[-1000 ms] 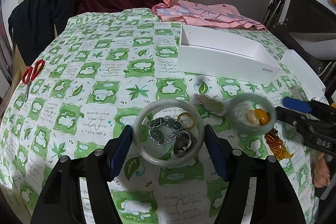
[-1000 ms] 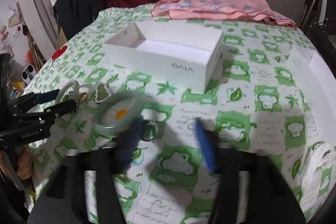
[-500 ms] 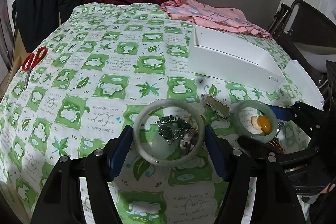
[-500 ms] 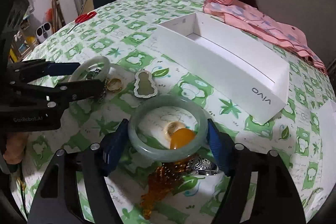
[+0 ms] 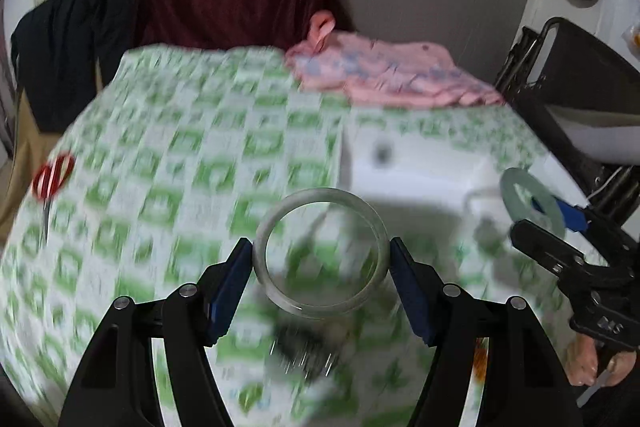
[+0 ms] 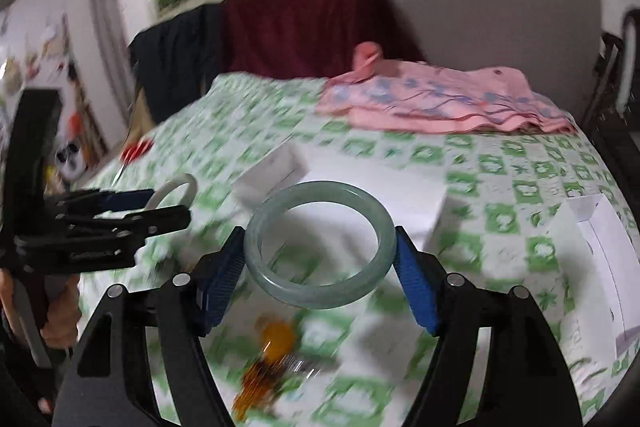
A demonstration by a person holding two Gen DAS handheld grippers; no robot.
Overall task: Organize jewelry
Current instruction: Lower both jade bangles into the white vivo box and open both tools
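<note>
My left gripper (image 5: pixel 321 269) is shut on a pale whitish jade bangle (image 5: pixel 320 309) and holds it lifted above the green checked tablecloth. My right gripper (image 6: pixel 320 259) is shut on a grey-green jade bangle (image 6: pixel 316 297), also lifted off the cloth. Each gripper shows in the other's view: the right one (image 5: pixel 560 219) with its green bangle (image 5: pixel 520 195), the left one (image 6: pixel 160 203) with its pale bangle (image 6: pixel 188 183). The white open box (image 6: pixel 360 183) lies just beyond both bangles. Blurred silver jewelry (image 5: pixel 304 347) and amber beads (image 6: pixel 264 367) remain on the cloth below.
Red-handled scissors (image 5: pixel 50 183) lie at the table's left edge. A pink garment (image 6: pixel 436 99) lies at the far side. A white box lid (image 6: pixel 600 239) sits at the right. Dark cloth-draped chairs stand behind the table.
Both grippers closed on their bangles and lifted them off the cloth, moving toward the white box. The loose jewelry inside the rings stayed on the table.
</note>
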